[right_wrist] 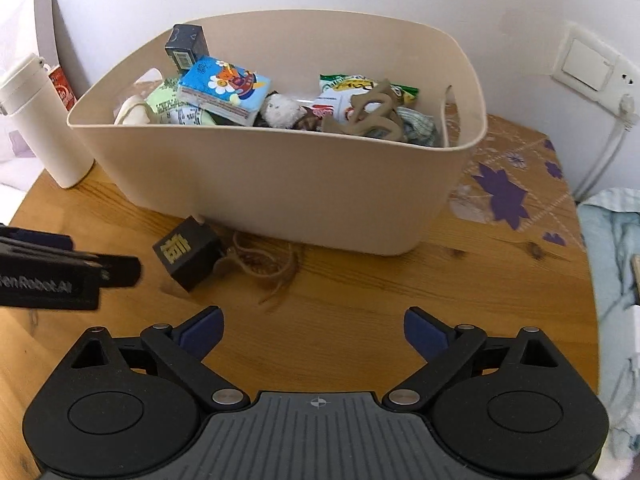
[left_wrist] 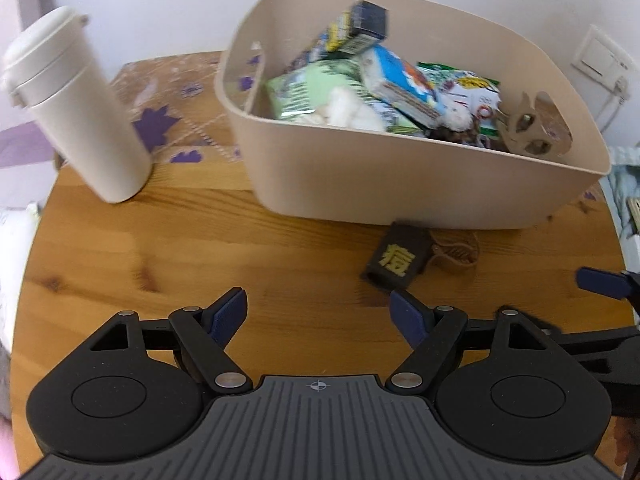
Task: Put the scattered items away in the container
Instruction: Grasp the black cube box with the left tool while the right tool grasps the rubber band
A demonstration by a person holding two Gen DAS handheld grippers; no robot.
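A beige plastic bin (left_wrist: 420,176) (right_wrist: 280,184) stands on the wooden table and holds several items: snack packets, a blue tissue pack (right_wrist: 224,88), a dark box (left_wrist: 366,20) and a tan hair claw (right_wrist: 372,116). A black box with gold characters (left_wrist: 398,262) (right_wrist: 186,254) lies on the table just in front of the bin, with a brown cord or clip (left_wrist: 456,254) (right_wrist: 264,268) beside it. My left gripper (left_wrist: 320,316) is open and empty, near the black box. My right gripper (right_wrist: 314,332) is open and empty, right of the box.
A white lidded tumbler (left_wrist: 76,108) (right_wrist: 40,120) stands left of the bin. A purple-patterned mat (right_wrist: 508,176) lies under the bin's far side. A wall socket with cable (right_wrist: 592,68) is at the right, and cloth (right_wrist: 616,240) lies past the table's right edge.
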